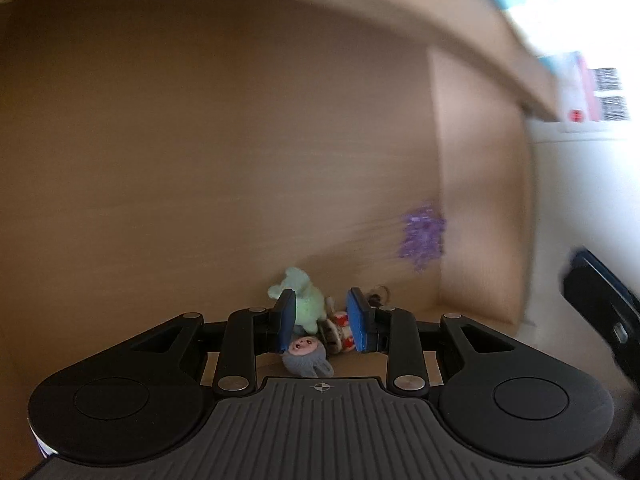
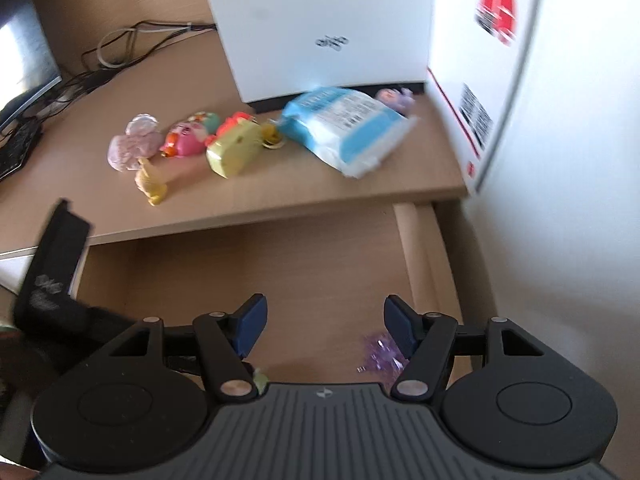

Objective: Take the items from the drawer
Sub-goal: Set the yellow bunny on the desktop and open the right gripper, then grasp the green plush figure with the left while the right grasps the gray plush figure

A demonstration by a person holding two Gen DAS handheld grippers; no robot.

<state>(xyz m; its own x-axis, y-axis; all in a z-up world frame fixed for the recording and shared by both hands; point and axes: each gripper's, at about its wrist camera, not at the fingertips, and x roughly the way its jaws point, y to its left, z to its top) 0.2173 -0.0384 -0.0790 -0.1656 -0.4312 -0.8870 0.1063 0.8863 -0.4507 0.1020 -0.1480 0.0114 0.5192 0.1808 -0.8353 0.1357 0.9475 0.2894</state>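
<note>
Open light-wood drawer (image 1: 200,140) under the bench (image 2: 280,188), mostly bare floor. Left gripper (image 1: 322,320) hangs over a small clump of toys at the drawer's near edge: pale green plush figure (image 1: 306,300), grey knitted doll with pink face (image 1: 306,354), and a red-and-white charm with a key ring (image 1: 340,330). Its blue pads stand partly apart, either side of the clump; whether they press on anything I cannot tell, view is blurred. Purple glittery trinket (image 1: 422,236) lies apart, by the drawer's right wall. Right gripper (image 2: 324,328) has jaws wide apart with nothing between them; the purple trinket sits just below its right pad, low in that view, so the right hand looks nearer to it, left hand nearer the clump. Already up on the bench: pink, yellow and green toys (image 2: 188,140) in a row and a blue-white wipes pack (image 2: 348,128).
</note>
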